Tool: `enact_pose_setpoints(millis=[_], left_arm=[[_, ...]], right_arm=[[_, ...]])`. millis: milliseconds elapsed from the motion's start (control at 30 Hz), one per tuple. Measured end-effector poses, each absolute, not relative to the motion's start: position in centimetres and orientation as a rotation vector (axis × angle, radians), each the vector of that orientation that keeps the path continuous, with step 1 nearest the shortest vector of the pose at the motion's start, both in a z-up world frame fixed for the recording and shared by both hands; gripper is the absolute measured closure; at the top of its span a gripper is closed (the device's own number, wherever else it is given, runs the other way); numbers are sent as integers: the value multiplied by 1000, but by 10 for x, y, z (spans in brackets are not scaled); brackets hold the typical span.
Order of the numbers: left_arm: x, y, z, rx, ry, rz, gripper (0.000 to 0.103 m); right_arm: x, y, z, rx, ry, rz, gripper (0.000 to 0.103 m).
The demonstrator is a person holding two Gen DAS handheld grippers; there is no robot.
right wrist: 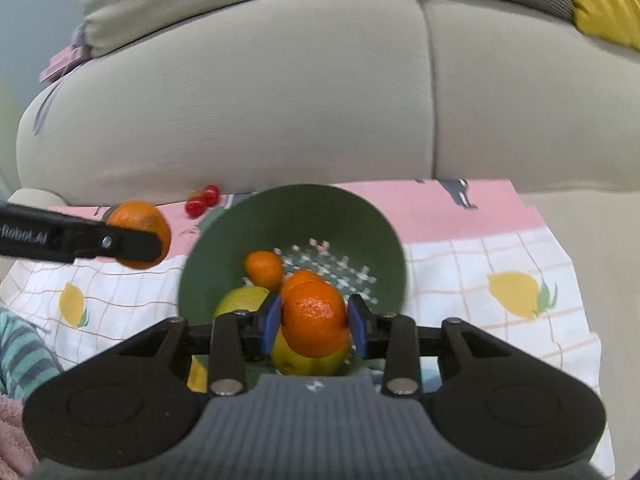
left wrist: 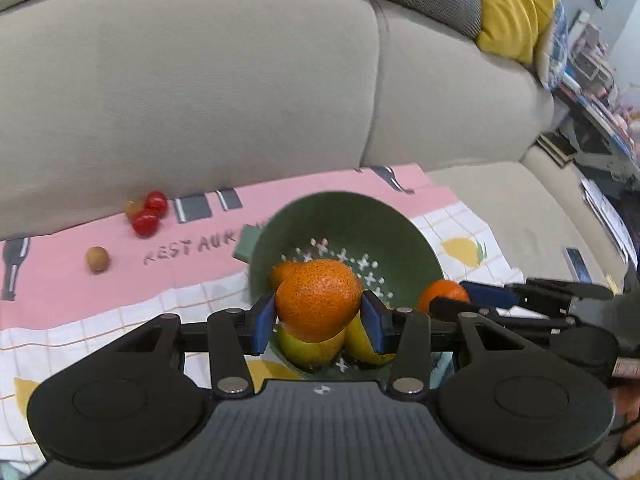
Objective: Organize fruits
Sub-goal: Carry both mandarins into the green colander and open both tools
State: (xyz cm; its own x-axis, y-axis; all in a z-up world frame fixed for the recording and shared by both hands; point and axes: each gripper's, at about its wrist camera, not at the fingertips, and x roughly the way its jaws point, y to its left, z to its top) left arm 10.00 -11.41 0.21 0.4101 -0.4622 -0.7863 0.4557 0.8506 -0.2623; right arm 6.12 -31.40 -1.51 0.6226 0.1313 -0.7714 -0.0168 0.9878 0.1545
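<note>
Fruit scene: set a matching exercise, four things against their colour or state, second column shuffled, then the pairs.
Things:
1. bowl
2. cherries
3. left gripper
4. cloth

States:
A. red, lying on the cloth
B. green, with fruit inside
C. pink strip with lettering, spread on the sofa
D. shut on an orange

Pairs: 1-B, 2-A, 3-D, 4-C

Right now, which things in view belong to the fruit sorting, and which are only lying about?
Belong:
left gripper, shut on an orange
right gripper, shut on a smaller orange
green bowl holding fruit
red cherries
small brown fruit

Lying about:
sofa
yellow cushion
striped cloth
</note>
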Motion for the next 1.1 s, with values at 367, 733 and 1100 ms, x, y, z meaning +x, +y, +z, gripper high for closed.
enact_pose_setpoints(millis=[367, 733, 1100], left_arm=[[121, -146, -21, 81, 1049, -614, 52], [153, -173, -35, 179, 1072, -610, 52], [178, -199, -48, 302, 1073, -594, 52]], right_arm=[[77, -318, -32, 29, 902, 159, 69], [112, -308, -57, -156, 943, 222, 69], [135, -297, -78, -257, 968, 250, 70]])
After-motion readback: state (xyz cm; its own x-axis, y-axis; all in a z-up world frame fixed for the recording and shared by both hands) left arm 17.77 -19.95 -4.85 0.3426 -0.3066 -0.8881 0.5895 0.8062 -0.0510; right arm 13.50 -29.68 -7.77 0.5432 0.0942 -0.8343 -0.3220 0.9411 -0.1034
